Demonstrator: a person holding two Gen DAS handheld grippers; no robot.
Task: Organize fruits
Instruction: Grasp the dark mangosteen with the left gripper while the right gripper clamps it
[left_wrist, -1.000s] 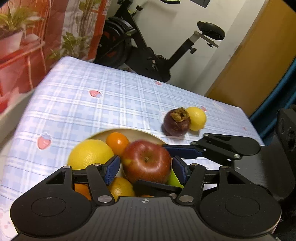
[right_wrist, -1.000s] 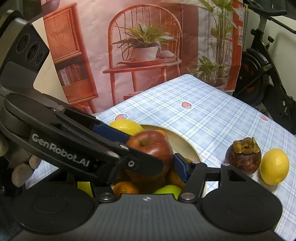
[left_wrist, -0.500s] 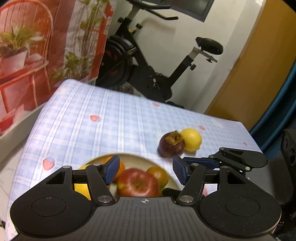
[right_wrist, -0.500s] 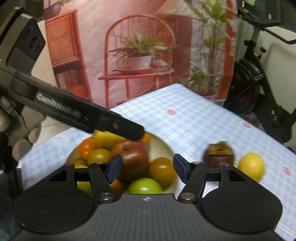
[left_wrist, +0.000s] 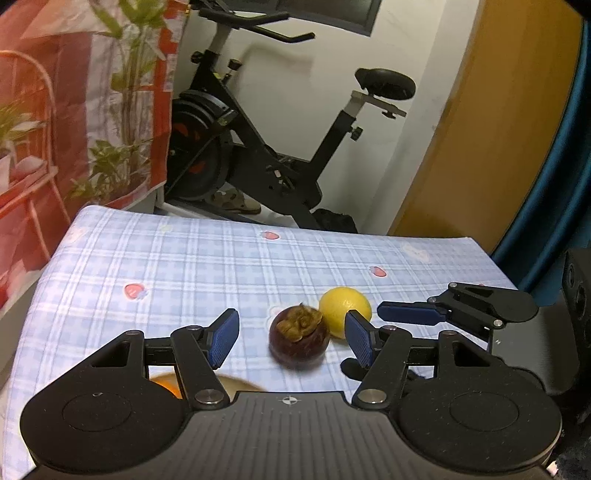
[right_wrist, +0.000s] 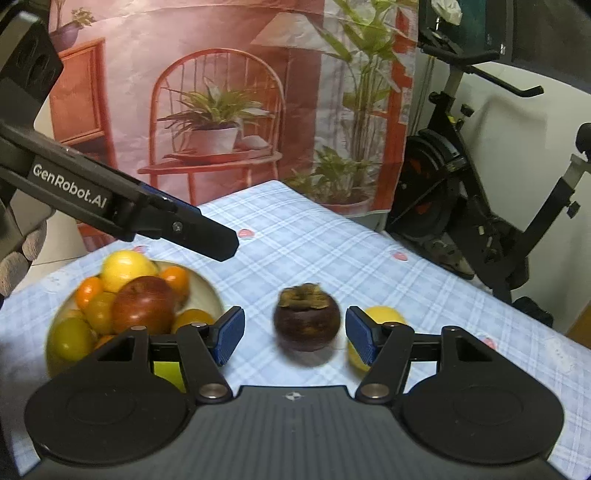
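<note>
Grippers both tilting down w/ jaws apart, empty: left gripper (left_wrist: 291, 334) & right gripper (right_wrist: 294, 333) each framing mangosteen (right_wrist: 306, 320) at centre. Apple (right_wrist: 144, 304), between the jaws 1 s ago, is now sitting in bowl (right_wrist: 207, 291) at lower left.

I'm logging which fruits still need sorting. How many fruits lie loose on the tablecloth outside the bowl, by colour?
Dark purple: 1, the mangosteen
Yellow: 1, the lemon
Total: 2 loose on the tablecloth; the others sit in the bowl.
</note>
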